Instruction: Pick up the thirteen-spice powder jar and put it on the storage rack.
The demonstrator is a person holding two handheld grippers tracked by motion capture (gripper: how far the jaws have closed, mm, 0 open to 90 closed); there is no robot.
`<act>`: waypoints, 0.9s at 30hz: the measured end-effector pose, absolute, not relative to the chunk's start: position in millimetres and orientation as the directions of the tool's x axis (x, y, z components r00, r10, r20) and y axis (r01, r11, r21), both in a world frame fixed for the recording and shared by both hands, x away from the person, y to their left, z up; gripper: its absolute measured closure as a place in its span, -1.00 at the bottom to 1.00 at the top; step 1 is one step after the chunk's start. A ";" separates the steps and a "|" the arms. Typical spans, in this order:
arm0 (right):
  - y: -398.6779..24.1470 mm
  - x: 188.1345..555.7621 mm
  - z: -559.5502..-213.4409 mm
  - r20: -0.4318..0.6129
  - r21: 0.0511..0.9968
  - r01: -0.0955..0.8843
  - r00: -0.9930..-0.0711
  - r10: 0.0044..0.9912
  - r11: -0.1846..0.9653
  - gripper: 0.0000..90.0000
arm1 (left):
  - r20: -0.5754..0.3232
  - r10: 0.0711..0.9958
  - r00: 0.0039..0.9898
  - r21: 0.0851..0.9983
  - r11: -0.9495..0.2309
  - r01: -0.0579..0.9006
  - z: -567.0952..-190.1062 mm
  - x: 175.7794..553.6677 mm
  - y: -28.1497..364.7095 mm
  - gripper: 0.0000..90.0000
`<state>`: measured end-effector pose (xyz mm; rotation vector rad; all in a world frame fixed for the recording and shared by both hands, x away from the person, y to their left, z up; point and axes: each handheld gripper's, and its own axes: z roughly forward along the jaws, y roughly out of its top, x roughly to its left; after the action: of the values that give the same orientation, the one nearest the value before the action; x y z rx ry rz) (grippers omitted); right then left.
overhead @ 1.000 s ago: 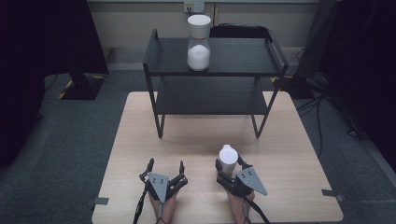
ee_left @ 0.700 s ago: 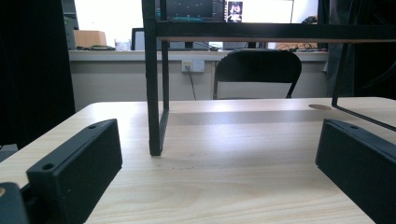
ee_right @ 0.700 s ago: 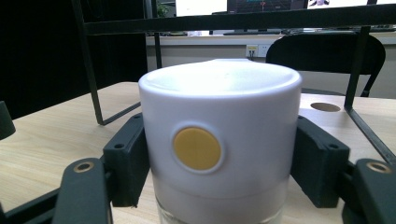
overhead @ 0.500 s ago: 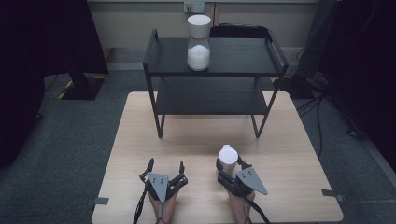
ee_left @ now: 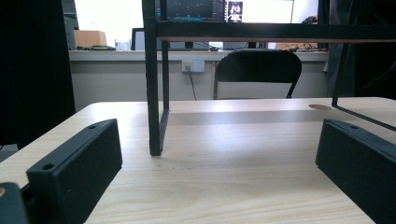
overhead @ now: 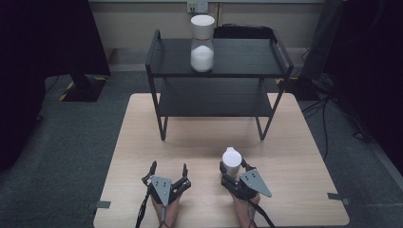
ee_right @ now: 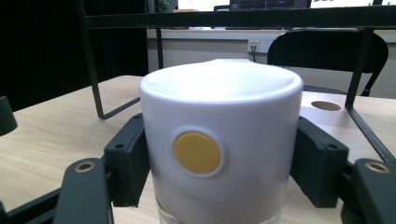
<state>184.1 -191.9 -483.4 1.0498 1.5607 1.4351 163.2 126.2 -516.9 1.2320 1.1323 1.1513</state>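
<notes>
A jar with a white lid (overhead: 231,156) stands upright on the wooden table (overhead: 294,156), near its front edge. My right gripper (overhead: 233,167) is shut on it, one pad on each side of the lid. In the right gripper view the jar's white lid (ee_right: 219,107) has a yellow round spot facing the camera, and the right gripper (ee_right: 219,163) presses on both its flanks. My left gripper (overhead: 167,169) rests on the table to the left, open, nothing between its fingers. The left gripper view shows the left gripper (ee_left: 219,154) with jaws wide apart over bare wood.
A black two-level rack (overhead: 237,57) stands on the far half of the table. A second white-lidded jar (overhead: 202,45), partly full of white powder, sits on its top shelf. One rack leg (ee_left: 154,93) rises ahead of the left gripper. A black chair (ee_left: 257,70) stands beyond the table.
</notes>
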 end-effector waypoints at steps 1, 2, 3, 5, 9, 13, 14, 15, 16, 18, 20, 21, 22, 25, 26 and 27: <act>-192.1 184.2 -482.9 -0.001 0.996 0.077 -0.379 0.925 0.033 -0.35 | -0.003 0.996 0.087 1.000 0.005 -0.019 -516.9 163.3 126.2 -1.00; -192.3 184.2 -482.4 -0.002 0.996 0.078 -0.381 0.925 0.034 -0.35 | -0.003 0.996 0.087 1.000 0.005 -0.020 -516.9 163.3 126.2 -1.00; -192.7 184.3 -482.0 -0.001 0.996 0.079 -0.382 0.924 0.034 -0.35 | -0.003 0.996 0.087 1.000 0.005 -0.019 -516.8 163.3 126.2 -1.00; -193.2 184.3 -481.1 0.001 0.996 0.081 -0.383 0.924 0.033 -0.35 | -0.003 0.996 0.087 1.000 0.004 -0.019 -516.8 163.3 126.2 -1.00; -196.0 183.5 -478.1 -0.003 0.997 0.070 -0.392 0.920 0.033 -0.35 | -0.003 0.996 0.087 1.000 0.005 -0.019 -516.8 163.3 126.2 -1.00; -200.3 183.9 -471.8 -0.006 0.997 0.065 -0.410 0.912 0.036 -0.34 | -0.003 0.996 0.087 1.000 0.005 -0.019 -516.8 163.3 126.2 -1.00; -201.2 183.9 -469.6 -0.006 0.997 0.065 -0.413 0.911 0.036 -0.34 | -0.003 0.996 0.087 1.000 0.004 -0.019 -516.8 163.2 126.2 -1.00; -202.0 184.2 -468.2 -0.006 0.997 0.065 -0.415 0.910 0.036 -0.34 | -0.003 0.996 0.087 1.000 0.004 -0.019 -516.8 163.3 126.2 -1.00; -205.4 185.4 -465.1 0.001 0.997 0.067 -0.428 0.904 0.031 -0.34 | -0.002 0.996 0.086 1.000 0.004 -0.019 -516.7 163.2 126.0 -1.00; -206.5 185.4 -464.3 0.000 0.998 0.064 -0.430 0.903 0.030 -0.34 | -0.003 0.996 0.084 1.000 0.004 -0.019 -516.8 163.2 125.7 -1.00; -209.7 186.7 -459.9 -0.006 0.997 0.061 -0.440 0.898 0.036 -0.34 | -0.003 0.996 0.084 1.000 0.004 -0.019 -516.8 163.2 125.7 -1.00; -209.7 186.7 -459.9 -0.006 0.997 0.061 -0.440 0.898 0.036 -0.34 | -0.003 0.996 0.084 1.000 0.004 -0.019 -516.8 163.2 125.7 -1.00; -212.4 187.6 -456.4 -0.008 0.997 0.061 -0.449 0.893 0.040 -0.34 | -0.003 0.996 0.084 1.000 0.005 -0.019 -516.8 163.2 125.7 -1.00; -215.6 188.5 -452.5 -0.009 0.997 0.060 -0.462 0.887 0.041 -0.34 | -0.003 0.996 0.084 1.000 0.005 -0.019 -516.8 163.2 125.7 -1.00; -217.0 189.0 -450.6 -0.009 0.997 0.059 -0.468 0.884 0.042 -0.34 | -0.003 0.996 0.084 1.000 0.005 -0.019 -516.8 163.2 125.7 -1.00; -218.1 189.5 -449.2 -0.010 0.997 0.058 -0.472 0.882 0.042 -0.34 | -0.003 0.996 0.084 1.000 0.004 -0.019 -516.8 163.2 125.7 -1.00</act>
<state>189.4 -218.1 -449.2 0.9652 1.6279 1.5070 163.2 125.7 -516.8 1.2310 1.1347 1.1535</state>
